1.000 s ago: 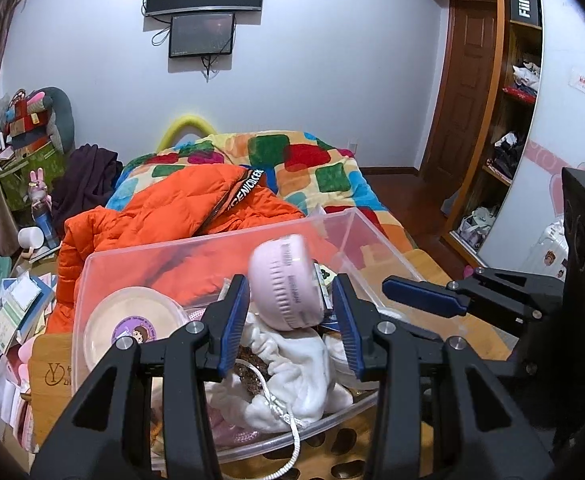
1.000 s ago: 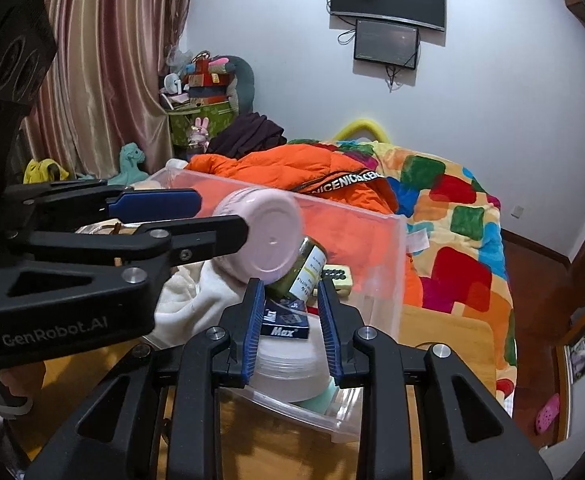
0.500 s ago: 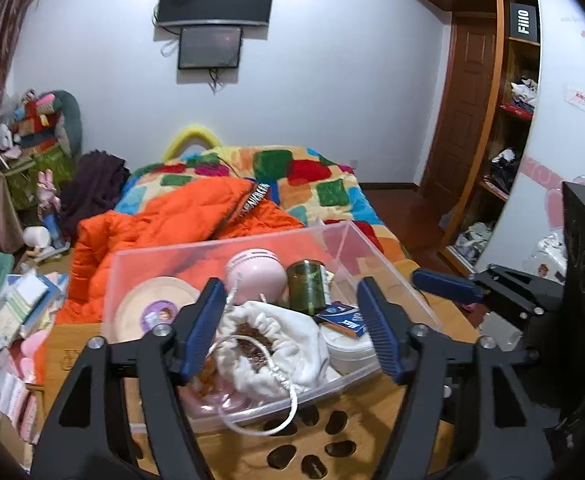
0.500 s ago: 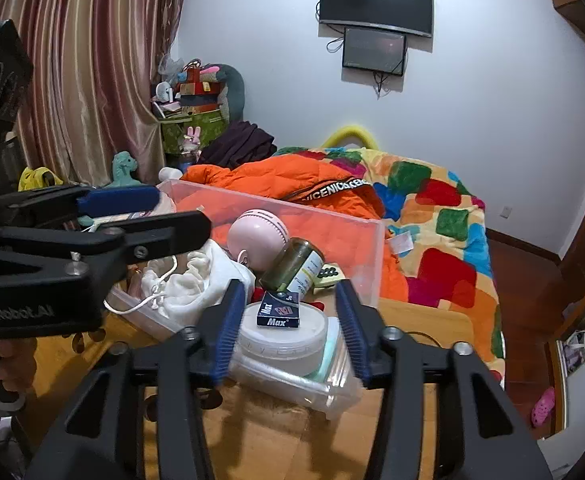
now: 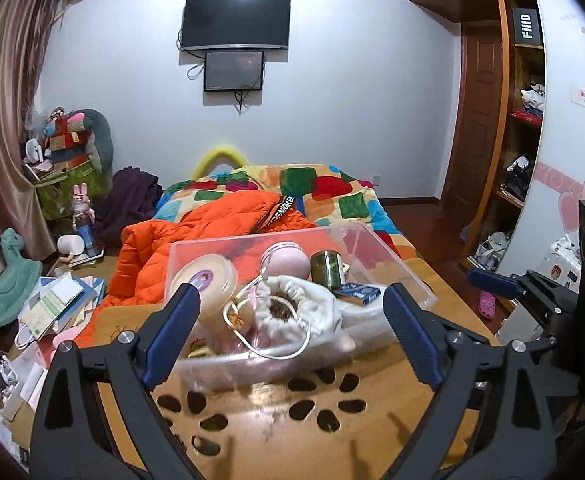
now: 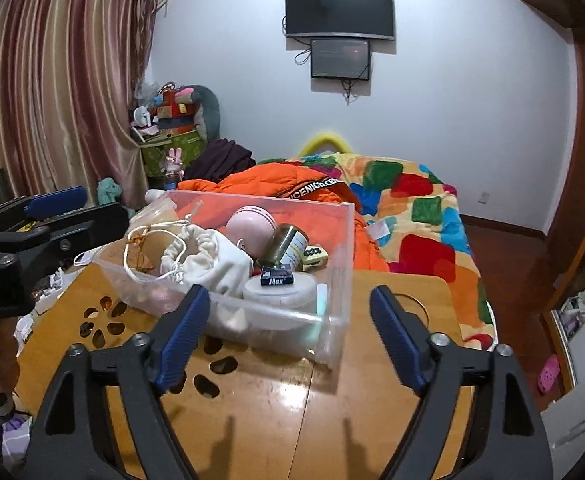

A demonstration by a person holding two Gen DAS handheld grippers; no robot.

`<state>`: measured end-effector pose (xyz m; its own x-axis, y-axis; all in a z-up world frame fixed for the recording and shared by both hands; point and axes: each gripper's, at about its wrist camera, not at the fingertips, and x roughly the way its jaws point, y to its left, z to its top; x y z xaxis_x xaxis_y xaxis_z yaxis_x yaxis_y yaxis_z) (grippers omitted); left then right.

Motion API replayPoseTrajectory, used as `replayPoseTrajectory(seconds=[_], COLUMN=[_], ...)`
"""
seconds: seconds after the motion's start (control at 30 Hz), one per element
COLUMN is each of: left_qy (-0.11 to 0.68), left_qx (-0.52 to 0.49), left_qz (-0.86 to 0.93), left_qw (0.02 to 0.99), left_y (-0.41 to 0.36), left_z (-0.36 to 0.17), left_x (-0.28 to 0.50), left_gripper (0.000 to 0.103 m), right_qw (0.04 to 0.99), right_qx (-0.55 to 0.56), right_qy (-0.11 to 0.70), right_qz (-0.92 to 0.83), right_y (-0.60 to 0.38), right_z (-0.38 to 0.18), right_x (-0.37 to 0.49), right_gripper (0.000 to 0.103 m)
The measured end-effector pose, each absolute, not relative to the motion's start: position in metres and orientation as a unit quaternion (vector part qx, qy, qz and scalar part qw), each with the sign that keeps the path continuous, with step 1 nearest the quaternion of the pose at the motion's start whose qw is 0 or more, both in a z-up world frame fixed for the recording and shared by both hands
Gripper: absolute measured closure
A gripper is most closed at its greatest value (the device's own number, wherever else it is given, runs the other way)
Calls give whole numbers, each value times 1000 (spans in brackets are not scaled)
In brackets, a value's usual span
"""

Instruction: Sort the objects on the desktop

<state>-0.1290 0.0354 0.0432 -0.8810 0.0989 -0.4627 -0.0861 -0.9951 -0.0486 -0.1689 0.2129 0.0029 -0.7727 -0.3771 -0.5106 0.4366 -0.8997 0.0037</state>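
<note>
Ahead of both sets of jaws, the bin (image 6: 344,240) is clear, smooth plastic, its near wall blurring what sits behind it. Inside, the drawstring pouch (image 6: 212,258) is soft, matt cream cloth with a gathered mouth, and the pink ball-shaped case (image 6: 248,226) looks like smooth, matt plastic. The green jar (image 5: 326,270) is glossy, seemingly glass, with a paper label. The small dark box (image 6: 277,276) looks like printed card. Under the jaws, the table (image 6: 372,392) is varnished wood, shiny enough to throw reflections. Beyond the bin lies a puffy orange jacket (image 5: 196,232) with a slight sheen.
</note>
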Motion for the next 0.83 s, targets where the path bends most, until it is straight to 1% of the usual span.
replayPoseTrajectory(seconds=[0.13,0.37,0.47,0.73,0.83], left_qy=[-22,-42,-44,-38,-41], left_qx=[-242,-258,-258,-260,-259], left_qz=[969,965,965,965,965], left_qw=[43,35,32,13,19], left_y=[33,29,31,34,34], left_z=[38,23,17,13,14], left_x=[-113,-91,-82,-76,-77], left_gripper=[9,9,9,9,9], right_qw=[213,210,212,214,214], right_qx=[259,256,254,251,251], right_qy=[45,53,53,67,72], right_qz=[-941,-942,-942,-942,-941], right_y=[216,216,216,211,209], right_z=[1,-3,-3,-6,-8], right_x=[-156,-132,-123,-112,-111], right_gripper=[20,19,16,16,16])
